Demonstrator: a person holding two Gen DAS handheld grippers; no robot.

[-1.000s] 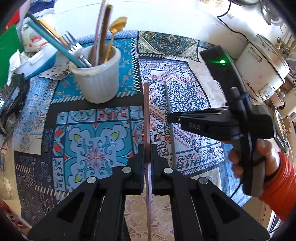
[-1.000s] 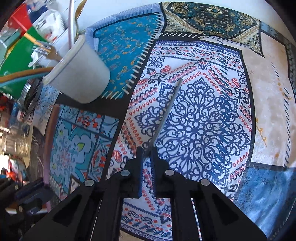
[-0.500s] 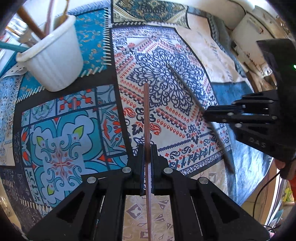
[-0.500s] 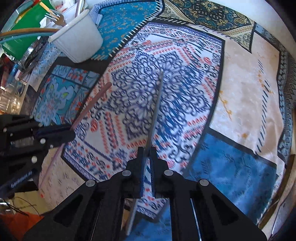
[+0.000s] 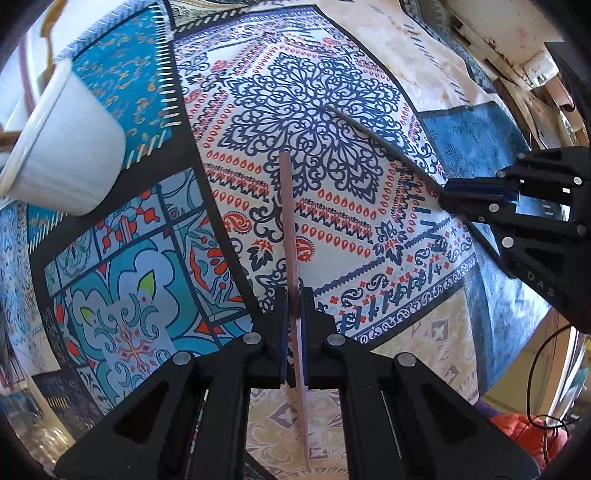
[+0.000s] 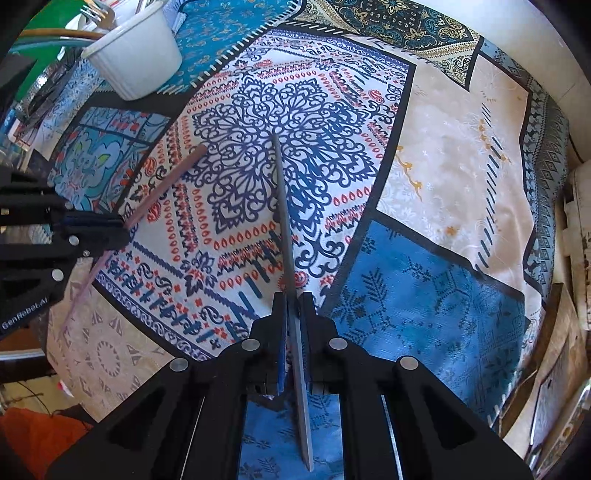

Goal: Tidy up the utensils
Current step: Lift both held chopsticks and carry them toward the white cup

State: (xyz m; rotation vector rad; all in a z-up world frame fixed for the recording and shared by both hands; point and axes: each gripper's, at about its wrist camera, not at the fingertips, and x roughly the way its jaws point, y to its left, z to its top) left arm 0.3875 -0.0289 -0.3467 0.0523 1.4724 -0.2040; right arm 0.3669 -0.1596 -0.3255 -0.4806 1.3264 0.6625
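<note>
My left gripper [image 5: 293,306] is shut on a brown-pink chopstick [image 5: 290,221] that points away over the patterned tablecloth [image 5: 369,44]. My right gripper [image 6: 293,310] is shut on a grey chopstick [image 6: 282,206], also held above the cloth. In the left wrist view the right gripper [image 5: 448,192] comes in from the right with the grey chopstick [image 5: 376,136] slanting up-left. The right wrist view shows the left gripper [image 6: 122,225] at the left edge with the brown-pink chopstick [image 6: 166,184]. A white cup [image 5: 62,147] holding several utensils stands at the far left.
The white cup [image 6: 136,62] with forks and spoons sits at the cloth's far-left corner, beside green packaging [image 6: 44,29]. A white appliance edge [image 5: 491,40] lies at the upper right. An orange sleeve [image 6: 37,435] shows low at the left.
Both grippers have moved away from the white cup toward the near part of the cloth, each keeping its chopstick. The left one has tipped to look more steeply down and sits lower.
</note>
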